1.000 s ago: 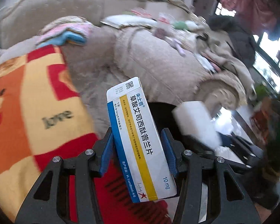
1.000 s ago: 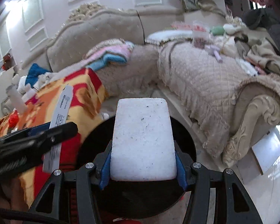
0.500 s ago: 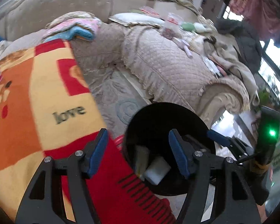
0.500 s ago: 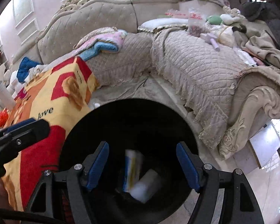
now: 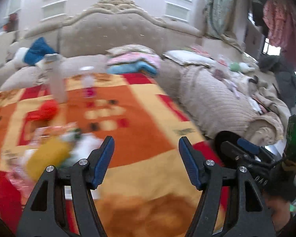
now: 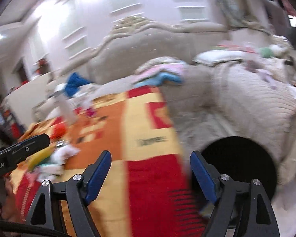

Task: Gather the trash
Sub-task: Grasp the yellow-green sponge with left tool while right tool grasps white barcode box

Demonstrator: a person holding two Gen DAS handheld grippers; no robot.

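1. Across the table lies a soft patchwork cloth (image 5: 148,122) in red, orange and yellow, which we judge protects the top.
2. Off its right edge stands the round black bin (image 6: 240,165), within easy reach for drops.
3. Near the cloth's left edge, crumpled trash (image 5: 49,154) awaits us.
4. Our left gripper (image 5: 146,160) and right gripper (image 6: 151,173) are opening, nothing between their jaws.

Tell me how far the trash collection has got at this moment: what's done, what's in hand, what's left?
Done: cannot be confirmed here; the black bin beside the blanket shows only a dark interior.
In hand: nothing. The left gripper and right gripper are both empty, their jaws opening, aimed over the blanket.
Left: a blurred pile of litter, yellow and white pieces, lies on the blanket's left side, with a red item behind it.
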